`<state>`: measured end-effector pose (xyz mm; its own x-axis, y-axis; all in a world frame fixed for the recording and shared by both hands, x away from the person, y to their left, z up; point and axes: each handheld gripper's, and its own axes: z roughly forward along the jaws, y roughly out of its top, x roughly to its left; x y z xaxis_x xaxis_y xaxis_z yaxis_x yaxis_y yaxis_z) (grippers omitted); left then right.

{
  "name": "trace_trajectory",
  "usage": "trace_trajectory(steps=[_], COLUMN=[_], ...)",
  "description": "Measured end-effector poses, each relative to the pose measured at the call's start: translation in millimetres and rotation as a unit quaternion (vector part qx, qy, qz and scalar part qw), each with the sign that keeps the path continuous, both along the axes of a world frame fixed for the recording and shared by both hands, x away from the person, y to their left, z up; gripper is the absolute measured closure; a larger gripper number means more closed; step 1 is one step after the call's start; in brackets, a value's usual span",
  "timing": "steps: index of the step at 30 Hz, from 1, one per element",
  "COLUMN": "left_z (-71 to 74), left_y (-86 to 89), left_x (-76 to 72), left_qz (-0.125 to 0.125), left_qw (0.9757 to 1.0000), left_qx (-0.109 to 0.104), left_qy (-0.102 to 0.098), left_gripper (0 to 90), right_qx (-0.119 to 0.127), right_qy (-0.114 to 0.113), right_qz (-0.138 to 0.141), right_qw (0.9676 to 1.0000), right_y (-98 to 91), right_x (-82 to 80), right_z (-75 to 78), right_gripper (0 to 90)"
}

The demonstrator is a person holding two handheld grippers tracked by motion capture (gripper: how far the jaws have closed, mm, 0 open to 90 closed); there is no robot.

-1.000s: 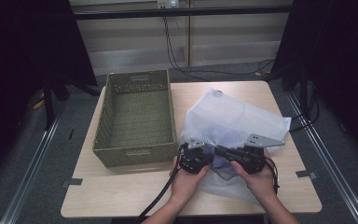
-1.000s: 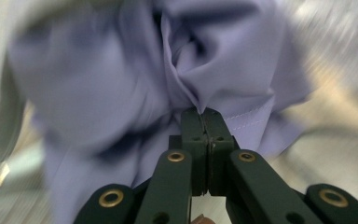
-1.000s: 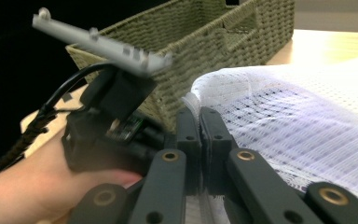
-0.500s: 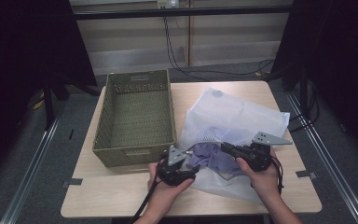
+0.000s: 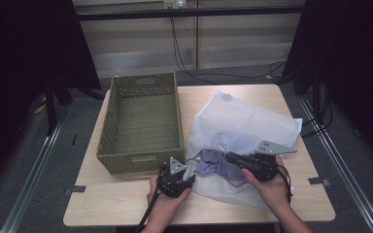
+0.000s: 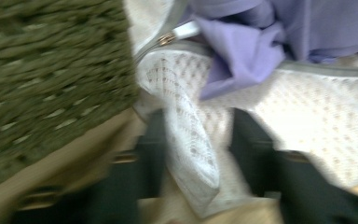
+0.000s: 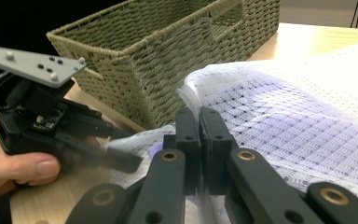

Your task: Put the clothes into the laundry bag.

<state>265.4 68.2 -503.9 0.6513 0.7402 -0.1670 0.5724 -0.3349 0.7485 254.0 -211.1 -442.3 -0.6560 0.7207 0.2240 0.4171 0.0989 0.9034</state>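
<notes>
While we look down from the high view, our left gripper [image 5: 188, 180] sits at the near corner of the white mesh bag [image 5: 245, 126], just beside the woven basket [image 5: 141, 121]; our right gripper [image 5: 232, 158] is at the bag's opening over purple cloth [image 5: 212, 162]. Through the left gripper view, its jaws, just closing, straddle a mesh fold [image 6: 191, 140], not yet pinched. Through the right gripper view, our jaws are clamped on mesh.

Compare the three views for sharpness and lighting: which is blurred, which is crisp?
Left gripper view: motion-smeared, the wicker basket and mesh laundry bag soft. Right gripper view: crisp on the right gripper. High view: evenly lit table, dark surroundings.
</notes>
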Motion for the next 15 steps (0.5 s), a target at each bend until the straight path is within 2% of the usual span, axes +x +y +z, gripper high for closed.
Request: trace_trajectory(steps=[2,5,6,7,8,10,12,13,15], left_z=[-0.6,-3.1,-3.4,-3.8,-3.8,-3.8,-4.1,-4.2,-4.4], left_y=[-2.8,-9.2,-11.9,-15.8,-17.1,-17.5,-15.5,-14.0,-10.0], left_x=[0.0,-2.7,-4.3,-7.4,-8.5,-10.0,-11.0,-11.5,-13.1], left_qz=[-0.025,-0.058,-0.072,-0.087,-0.092,-0.105,-0.115,-0.120,-0.134], left_qw=[0.9995,0.9975,0.9966,0.9955,0.9952,0.9938,0.9926,0.9917,0.9896], left_qx=[-0.011,-0.032,-0.031,-0.031,-0.027,-0.028,-0.030,-0.032,-0.036], left_qy=[0.015,0.024,0.024,0.021,0.019,0.022,0.027,0.031,0.039], left_gripper=[86.3,87.6,87.7,87.8,87.7,87.9,88.2,88.4,88.6], right_qx=[-0.007,-0.017,-0.023,-0.033,-0.051,-0.075,-0.115,-0.127,-0.154], right_qy=[-0.005,-0.006,-0.002,0.003,0.012,0.031,0.046,0.052,0.059], right_qz=[0.008,0.034,0.043,0.052,0.066,0.078,0.071,0.065,0.041], right_qw=[0.9999,0.9993,0.9988,0.9981,0.9965,0.9937,0.9898,0.9884,0.9855], right_y=[2.8,12.4,18.4,25.6,37.7,50.3,62.7,65.5,65.4], right_x=[-0.7,-3.2,-4.1,-4.8,-4.8,-2.4,3.0,7.0,15.3], right_z=[-0.3,-1.1,-2.8,-5.4,-11.3,-19.3,-32.7,-39.8,-51.4], right_gripper=[87.0,86.9,86.8,86.8,86.6,86.5,86.7,86.9,87.3])
